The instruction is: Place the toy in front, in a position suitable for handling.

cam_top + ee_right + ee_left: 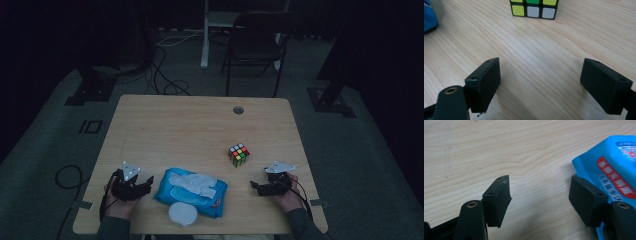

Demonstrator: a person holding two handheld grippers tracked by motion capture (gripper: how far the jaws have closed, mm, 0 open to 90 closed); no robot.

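A blue pack of wet wipes (216, 199) lies near the table's front edge, with a white wipe (195, 182) bunched on its top and a round white lid (182, 214) at its front. Just left of it my left gripper (149, 183) stands open; in the left gripper view the left gripper (540, 187) has bare wood between its jaws, and its right jaw is beside the pack's corner (614, 162). A colourful puzzle cube (239, 155) sits right of centre. My right gripper (254, 186) is open near the front right, and the right gripper (541, 71) faces the cube (533, 8) from some way off.
The wooden table (175, 125) has a round cable hole (238, 110) near its far edge. A dark chair (255, 42) stands behind the table, and cables lie on the floor. The pack's blue edge (429, 17) shows at the left of the right gripper view.
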